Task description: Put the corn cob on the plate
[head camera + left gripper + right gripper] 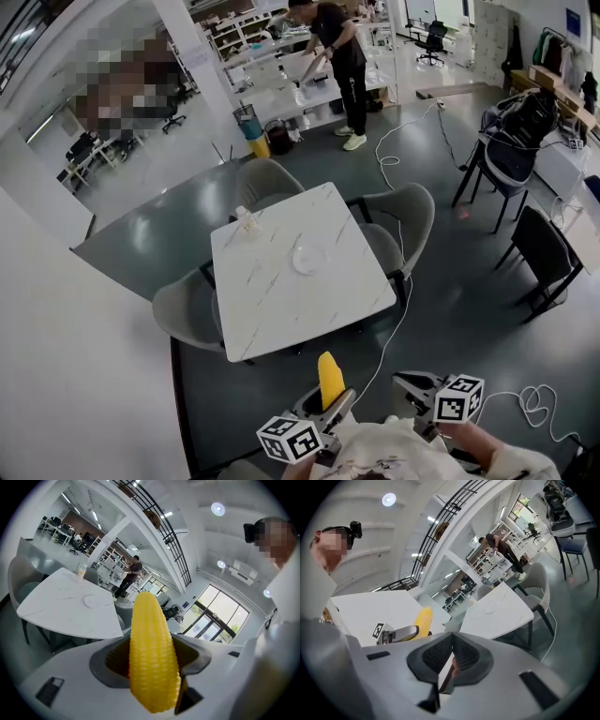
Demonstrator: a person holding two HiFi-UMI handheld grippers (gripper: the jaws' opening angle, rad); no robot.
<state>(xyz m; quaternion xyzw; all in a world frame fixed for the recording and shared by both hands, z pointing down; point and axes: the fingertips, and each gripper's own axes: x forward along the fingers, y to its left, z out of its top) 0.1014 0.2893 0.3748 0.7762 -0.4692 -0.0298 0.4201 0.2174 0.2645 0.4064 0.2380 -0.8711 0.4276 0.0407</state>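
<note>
From where I stand, the left gripper has its fingers closed round the lower part of the corn cob, which stands upright with its yellow tip poking well above them. The cob is carried in the air, well short of the near edge of the white marbled desk. I'd say the carry is the step in hand, with the setting-down not yet begun. The pale round plate lies about the middle of the desk, bare as far as I can tell, with a small cup-like thing by the far left corner. The next move, I reckon, calls for stepping up to the near edge, reaching over the plate and lowering the cob before the fingers let go. The right gripper hangs alongside, fingers pressed together on nothing. I can read no brand or writing, only the square black-and-white markers on the cubes.
</note>
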